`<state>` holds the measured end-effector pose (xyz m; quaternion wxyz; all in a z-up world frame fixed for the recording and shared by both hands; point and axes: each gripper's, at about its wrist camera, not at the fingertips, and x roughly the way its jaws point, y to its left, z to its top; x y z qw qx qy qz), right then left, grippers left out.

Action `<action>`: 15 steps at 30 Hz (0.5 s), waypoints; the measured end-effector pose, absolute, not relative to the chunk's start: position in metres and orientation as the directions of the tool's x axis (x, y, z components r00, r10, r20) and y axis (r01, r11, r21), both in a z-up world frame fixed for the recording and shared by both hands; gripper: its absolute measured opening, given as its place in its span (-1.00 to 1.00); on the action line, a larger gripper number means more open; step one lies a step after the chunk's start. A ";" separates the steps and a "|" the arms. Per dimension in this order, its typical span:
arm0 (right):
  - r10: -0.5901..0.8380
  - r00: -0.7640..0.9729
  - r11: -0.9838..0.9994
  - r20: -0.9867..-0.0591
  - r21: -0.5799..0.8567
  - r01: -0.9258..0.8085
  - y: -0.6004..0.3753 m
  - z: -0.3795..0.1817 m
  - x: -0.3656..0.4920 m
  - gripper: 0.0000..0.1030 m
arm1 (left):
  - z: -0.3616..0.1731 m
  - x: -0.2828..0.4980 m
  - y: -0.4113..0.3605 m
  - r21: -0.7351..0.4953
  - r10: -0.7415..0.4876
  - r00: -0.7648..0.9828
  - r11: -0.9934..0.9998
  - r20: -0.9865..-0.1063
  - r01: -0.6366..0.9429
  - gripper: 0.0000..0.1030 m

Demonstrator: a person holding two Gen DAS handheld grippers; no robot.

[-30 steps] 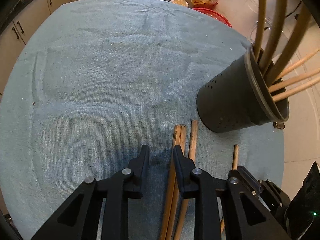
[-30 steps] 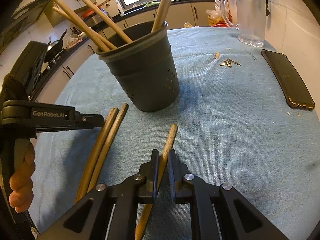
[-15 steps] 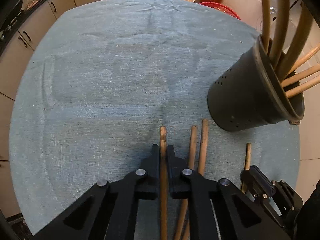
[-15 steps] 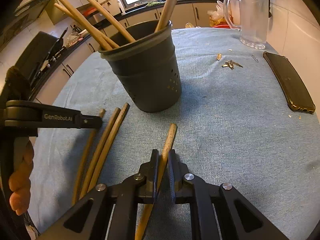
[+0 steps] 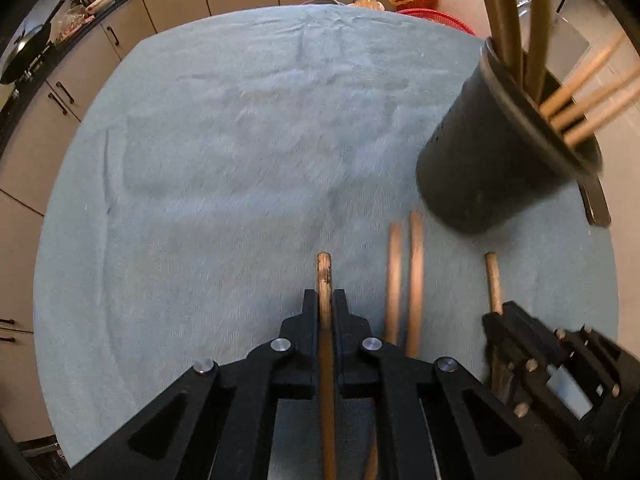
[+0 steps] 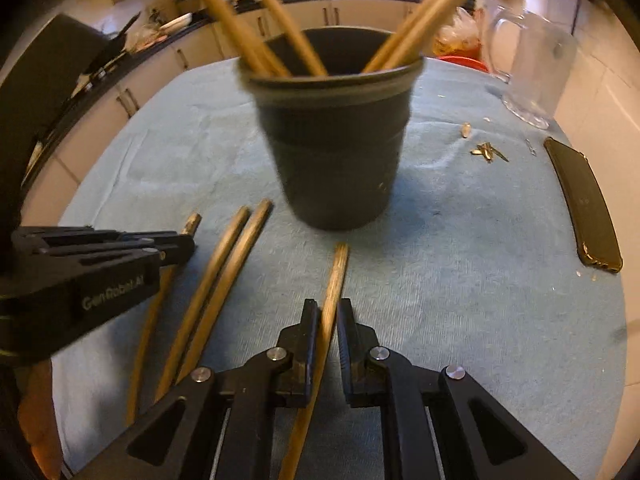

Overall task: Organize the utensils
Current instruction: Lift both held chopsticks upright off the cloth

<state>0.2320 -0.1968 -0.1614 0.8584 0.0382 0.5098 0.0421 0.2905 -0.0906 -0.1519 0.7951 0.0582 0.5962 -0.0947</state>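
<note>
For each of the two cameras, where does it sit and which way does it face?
Left wrist: on the left gripper, facing steeply down at the cloth; shut on a chopstick; right gripper alongside.
Right wrist: on the right gripper, facing down toward the holder; shut on another chopstick; left gripper, a hand.
Shared: holder, loose pair.

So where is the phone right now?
Right wrist view, far right: the phone lies flat on the blue cloth, right of the black cup, below the glass jug.

Both grippers are matte black – the left gripper (image 5: 328, 300) with silver pivot screws, white "GenRobot.AI" lettering on its side; the right gripper (image 6: 329, 312) built alike.
</note>
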 end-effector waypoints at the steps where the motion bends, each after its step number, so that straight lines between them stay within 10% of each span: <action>1: 0.111 0.472 0.994 -0.875 0.099 -0.051 -0.194 -0.161 0.226 -0.77 | -0.152 0.282 -0.081 -0.028 -0.083 0.259 0.977 -0.962 0.211 -0.86; 15: 0.075 0.463 0.996 -0.883 0.040 -0.085 -0.178 -0.158 0.212 -0.81 | -0.157 0.265 -0.066 -0.055 -0.108 0.325 0.984 -0.940 0.169 -0.87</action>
